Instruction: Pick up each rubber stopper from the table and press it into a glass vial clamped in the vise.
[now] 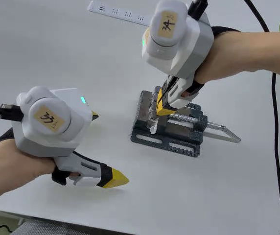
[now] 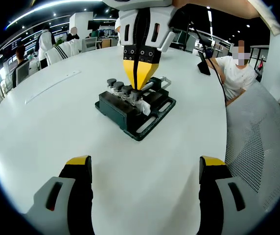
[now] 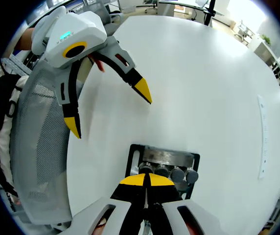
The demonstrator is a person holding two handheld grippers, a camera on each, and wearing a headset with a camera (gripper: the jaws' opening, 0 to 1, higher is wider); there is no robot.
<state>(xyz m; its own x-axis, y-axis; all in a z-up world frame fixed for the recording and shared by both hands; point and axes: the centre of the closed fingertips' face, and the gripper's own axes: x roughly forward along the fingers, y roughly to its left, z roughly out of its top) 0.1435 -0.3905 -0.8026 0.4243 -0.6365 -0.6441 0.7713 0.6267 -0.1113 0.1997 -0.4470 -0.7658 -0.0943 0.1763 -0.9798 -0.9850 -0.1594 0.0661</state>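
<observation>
A dark metal vise (image 1: 152,139) stands mid-table and clamps a row of several glass vials (image 2: 139,105), each capped with a dark rubber stopper (image 2: 119,85). My right gripper (image 1: 162,108) points straight down, shut, with its yellow tips on the stopper of the end vial (image 2: 136,93). In its own view the right gripper (image 3: 147,180) meets over the left end of the stopper row (image 3: 178,174). My left gripper (image 1: 105,147) hovers open and holds nothing, low at the near left and well apart from the vise (image 3: 164,156).
A white power strip (image 1: 120,12) lies at the table's far edge. A black cable (image 1: 276,122) runs down the right side. The vise's screw handle (image 1: 221,131) sticks out to the right. A grey mesh chair (image 2: 262,142) and seated people stand beyond the table.
</observation>
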